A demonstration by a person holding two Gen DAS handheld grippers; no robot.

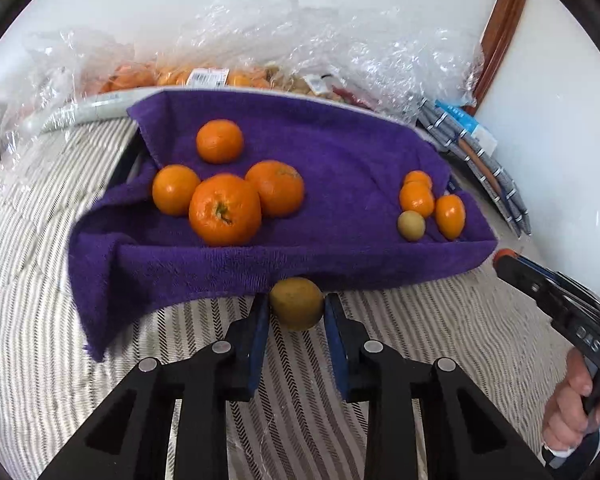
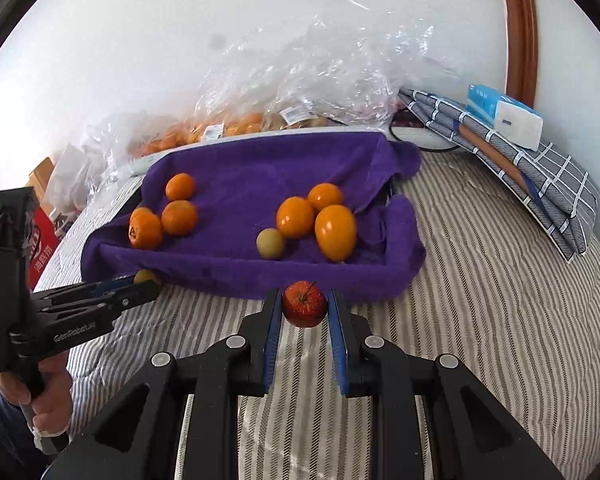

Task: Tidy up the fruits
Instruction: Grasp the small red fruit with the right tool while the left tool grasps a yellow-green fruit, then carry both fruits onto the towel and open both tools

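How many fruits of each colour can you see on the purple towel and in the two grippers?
Orange fruits on the purple towel: 7 (four on one side, three on the other)
Yellow-green fruits: 2 (one on the towel, one in the left gripper)
Red fruit in the right gripper: 1
Total: 10

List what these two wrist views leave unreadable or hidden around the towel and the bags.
- Fruit in the plastic bags: left wrist view, crumpled film and glare blur them; kinds unclear.
- Bag labels: right wrist view, too small to read.
- What lies under the purple towel: covered in both views.
- Yellowish fruit in the left claw: right wrist view, mostly hidden behind the claw.
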